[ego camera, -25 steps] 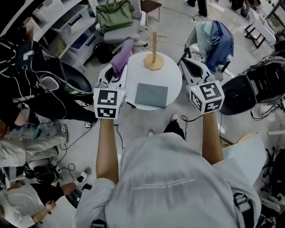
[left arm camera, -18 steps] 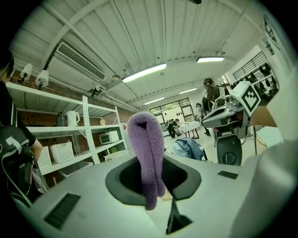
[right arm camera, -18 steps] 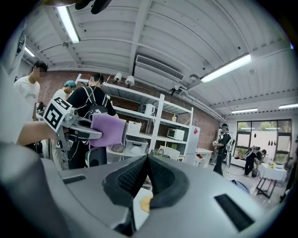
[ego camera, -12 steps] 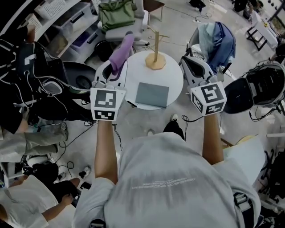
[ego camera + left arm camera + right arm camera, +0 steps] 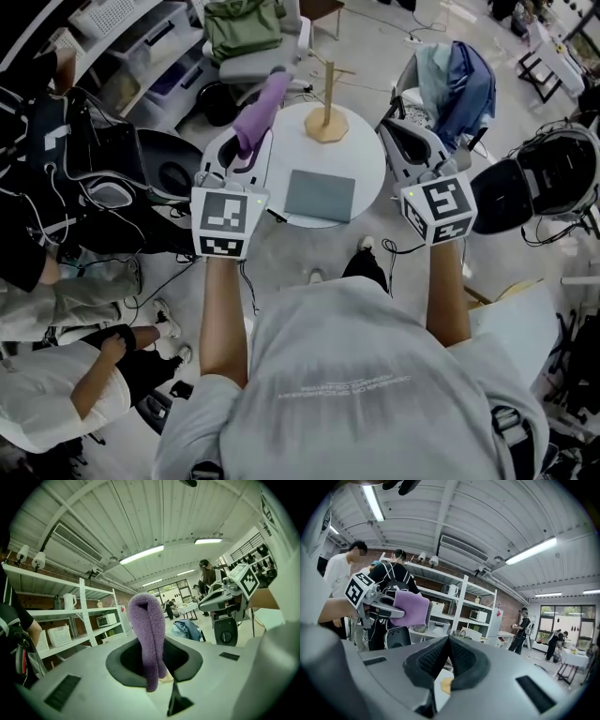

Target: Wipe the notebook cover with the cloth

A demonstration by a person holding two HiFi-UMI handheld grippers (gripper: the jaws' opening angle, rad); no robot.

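Barely anything has shifted; left gripper (image 5: pixel 158 674) jaws clamp the cloth (image 5: pixel 147 634); right gripper (image 5: pixel 446 648) jaws closed, empty; advise lowering cloth flat onto notebook (image 5: pixel 320 196).

Notebook (image 5: pixel 320 196) on table (image 5: pixel 367 161), before stand (image 5: pixel 326 127)

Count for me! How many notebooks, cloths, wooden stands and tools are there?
Grey-blue rectangular notebook: 1
Fluffy purple cloth: 1
Wooden stand with an upright post: 1
Left tool and right tool: 2
Total: 5
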